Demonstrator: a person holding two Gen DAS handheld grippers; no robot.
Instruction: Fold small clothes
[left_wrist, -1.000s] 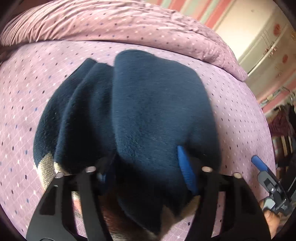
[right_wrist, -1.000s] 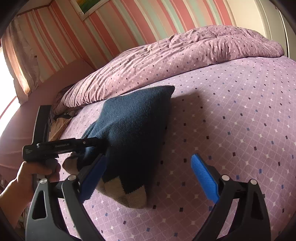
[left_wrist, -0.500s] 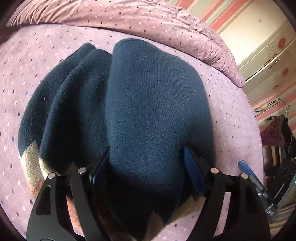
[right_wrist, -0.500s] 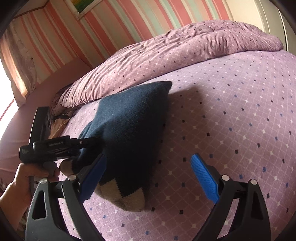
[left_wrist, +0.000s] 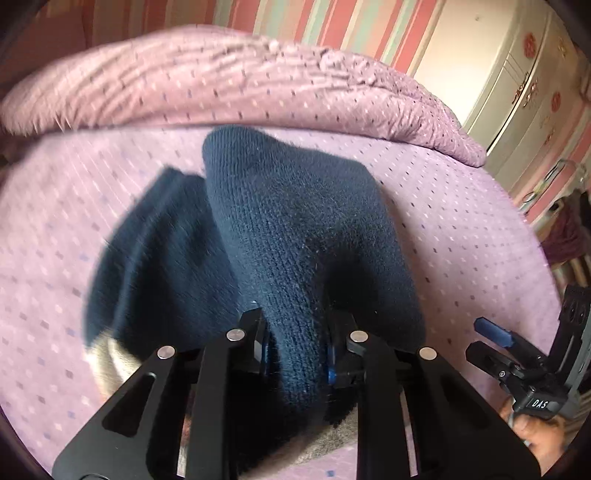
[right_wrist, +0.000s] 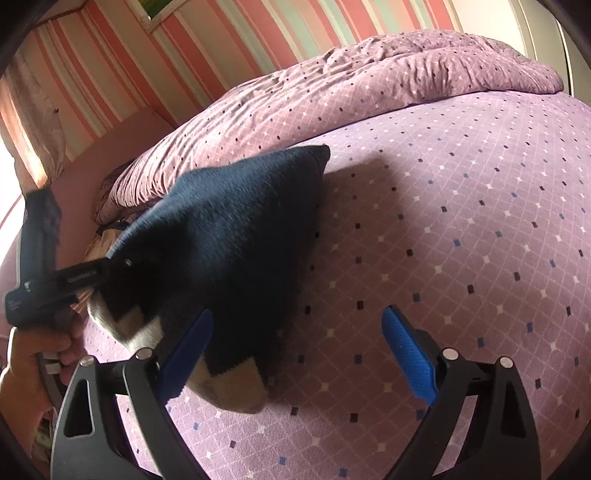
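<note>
A navy knit garment (left_wrist: 295, 221) with tan and cream patches at its near end lies on the purple bed sheet (left_wrist: 461, 229). My left gripper (left_wrist: 297, 350) is shut on a raised fold of it, which stands up in a peak. In the right wrist view the same garment (right_wrist: 229, 236) shows as a lifted tent, with the left gripper (right_wrist: 110, 266) clamped at its left side. My right gripper (right_wrist: 295, 354) is open and empty, just right of the garment's near tan corner (right_wrist: 236, 384).
A bunched purple duvet (left_wrist: 229, 77) lies along the far side of the bed. A white wardrobe (left_wrist: 524, 85) and striped wall stand beyond. The right gripper shows at the lower right of the left wrist view (left_wrist: 495, 332).
My left gripper has closed on the garment's fold and lifted it into a peak. The right gripper has stayed open beside it.
</note>
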